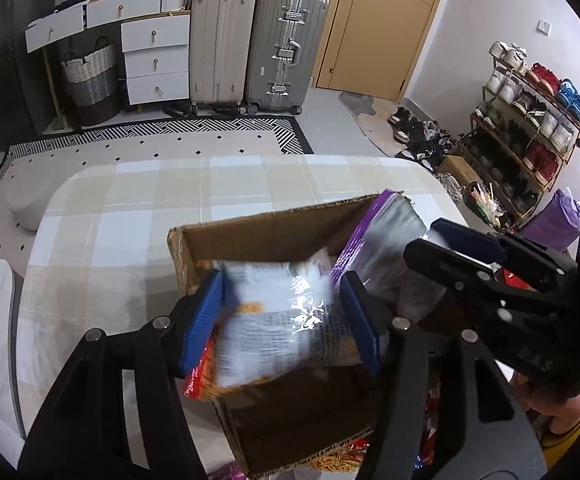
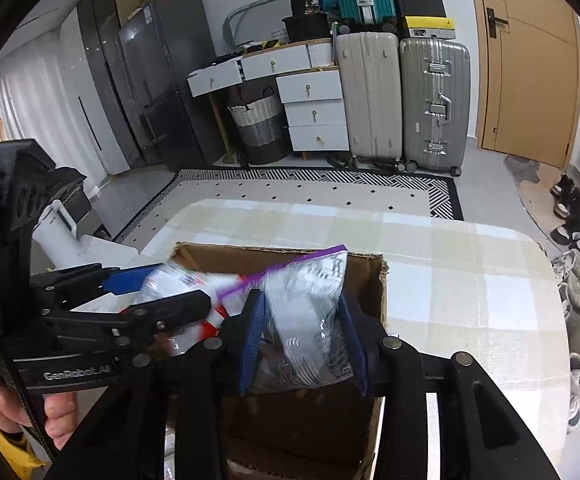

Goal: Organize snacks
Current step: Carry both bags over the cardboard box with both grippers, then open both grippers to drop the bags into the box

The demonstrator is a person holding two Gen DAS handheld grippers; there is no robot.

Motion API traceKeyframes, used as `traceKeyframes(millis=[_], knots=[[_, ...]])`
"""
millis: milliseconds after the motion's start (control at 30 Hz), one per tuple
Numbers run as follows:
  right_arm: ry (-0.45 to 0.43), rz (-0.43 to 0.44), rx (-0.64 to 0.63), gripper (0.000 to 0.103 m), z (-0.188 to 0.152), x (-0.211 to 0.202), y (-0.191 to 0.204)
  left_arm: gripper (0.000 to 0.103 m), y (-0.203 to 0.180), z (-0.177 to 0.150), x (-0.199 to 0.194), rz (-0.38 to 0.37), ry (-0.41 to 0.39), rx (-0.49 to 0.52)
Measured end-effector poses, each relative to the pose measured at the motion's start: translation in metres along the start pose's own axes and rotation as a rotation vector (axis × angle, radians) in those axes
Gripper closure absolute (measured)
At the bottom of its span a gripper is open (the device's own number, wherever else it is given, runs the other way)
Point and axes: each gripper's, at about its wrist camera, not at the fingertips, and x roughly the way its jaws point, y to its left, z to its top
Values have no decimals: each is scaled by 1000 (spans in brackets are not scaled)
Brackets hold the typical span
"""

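An open cardboard box stands on the table under a checked cloth. Over its near side my left gripper is shut on a white-and-orange snack bag, which is blurred; both blue pads touch its sides. To the right, over the box's far right corner, my right gripper holds a silvery bag with a purple edge. That bag fills the gap between the pads and its top leans on the box's rim.
More snack packets lie by the box's near edge. Bare cloth stretches left and behind the box. Beyond the table are a patterned rug, suitcases, drawers and a shoe rack. A hand holds the left gripper.
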Motion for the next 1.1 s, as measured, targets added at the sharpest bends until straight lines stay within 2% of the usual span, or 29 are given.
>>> traceKeyframes(millis=[33, 167, 233, 267, 433, 467, 600, 700, 767, 800, 900, 1033, 1100], knots=[[2, 11, 0, 52, -1, -2, 1, 44, -1, -1, -1, 11, -3, 4], [-15, -9, -8, 52, -2, -14, 7, 41, -7, -1, -19, 70, -44, 17], [-25, 2, 18, 52, -2, -25, 7, 37, -10, -3, -33, 103, -66, 12], [-29, 5, 25, 52, -2, -30, 8, 31, -9, -7, -41, 111, -74, 14], [-70, -16, -2, 52, -5, -68, 23, 27, -30, -27, -93, 177, -159, 39], [-79, -21, -7, 52, -7, -76, 27, 24, -32, -31, -105, 186, -171, 41], [-118, -10, -35, 51, -18, -112, 45, 22, -46, -52, -150, 204, -233, 58], [-165, -11, -61, 39, -29, -144, 60, 19, -57, -67, -184, 209, -271, 65], [-215, -17, -83, 23, -39, -170, 72, 18, -65, -77, -204, 225, -291, 71], [-238, -21, -91, 20, -44, -181, 77, 17, -68, -84, -213, 229, -298, 78], [-310, -37, -127, 16, -62, -217, 95, 17, -77, -102, -240, 237, -313, 86], [-357, -67, -155, 10, -80, -246, 118, 15, -82, -126, -273, 237, -352, 69], [-369, -58, -159, 9, -88, -258, 126, 8, -81, -140, -292, 228, -380, 66]])
